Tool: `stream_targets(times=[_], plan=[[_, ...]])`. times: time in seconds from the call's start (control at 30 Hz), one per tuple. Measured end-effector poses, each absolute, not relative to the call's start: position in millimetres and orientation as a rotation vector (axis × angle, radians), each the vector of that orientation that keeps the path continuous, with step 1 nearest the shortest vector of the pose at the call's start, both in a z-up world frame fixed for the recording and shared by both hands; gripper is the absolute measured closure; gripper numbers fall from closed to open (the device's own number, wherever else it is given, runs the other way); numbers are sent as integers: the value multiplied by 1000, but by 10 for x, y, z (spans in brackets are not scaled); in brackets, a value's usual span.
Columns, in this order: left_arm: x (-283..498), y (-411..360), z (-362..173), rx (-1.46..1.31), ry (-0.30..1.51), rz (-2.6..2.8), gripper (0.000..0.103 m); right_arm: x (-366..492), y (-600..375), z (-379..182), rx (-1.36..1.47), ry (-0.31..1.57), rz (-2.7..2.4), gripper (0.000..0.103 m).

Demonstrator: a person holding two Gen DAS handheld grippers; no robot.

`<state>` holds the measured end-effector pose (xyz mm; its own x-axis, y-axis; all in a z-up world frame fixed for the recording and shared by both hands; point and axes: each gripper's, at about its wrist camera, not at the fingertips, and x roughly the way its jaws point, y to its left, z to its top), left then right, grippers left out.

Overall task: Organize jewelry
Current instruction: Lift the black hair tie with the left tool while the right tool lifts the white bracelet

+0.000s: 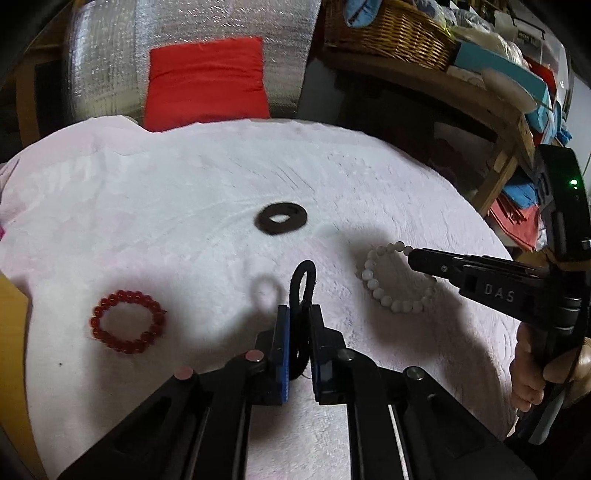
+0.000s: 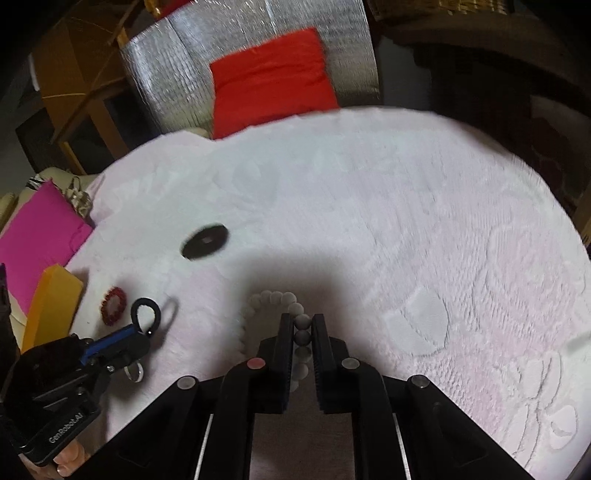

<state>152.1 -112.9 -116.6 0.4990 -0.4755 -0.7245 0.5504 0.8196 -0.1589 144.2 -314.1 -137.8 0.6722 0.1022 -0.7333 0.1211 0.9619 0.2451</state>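
Note:
My left gripper (image 1: 300, 308) is shut on a black loop band (image 1: 303, 277), held above the white cloth (image 1: 184, 206); it also shows in the right wrist view (image 2: 142, 330) with the band (image 2: 146, 312). My right gripper (image 2: 302, 317) is shut on a white bead bracelet (image 2: 275, 297), which lies on the cloth right of the left gripper (image 1: 373, 280). A red bead bracelet (image 1: 127, 321) lies at the left (image 2: 113, 306). A flat black ring (image 1: 281, 218) lies farther back (image 2: 204, 242).
A red cushion (image 1: 207, 81) and silver foil padding (image 1: 110, 59) stand behind the table. A wicker basket (image 1: 391, 29) and boxes sit on a wooden shelf at right. A pink pad (image 2: 37, 240) and an orange box (image 2: 53, 299) lie at the left edge.

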Motion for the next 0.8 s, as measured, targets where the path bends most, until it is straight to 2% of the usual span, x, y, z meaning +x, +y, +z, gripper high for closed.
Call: stream_targets(times=[0.8], plan=[[1313,-551,-845,95,747,-396,93,1227,-2565,-914,293,696,92,92]])
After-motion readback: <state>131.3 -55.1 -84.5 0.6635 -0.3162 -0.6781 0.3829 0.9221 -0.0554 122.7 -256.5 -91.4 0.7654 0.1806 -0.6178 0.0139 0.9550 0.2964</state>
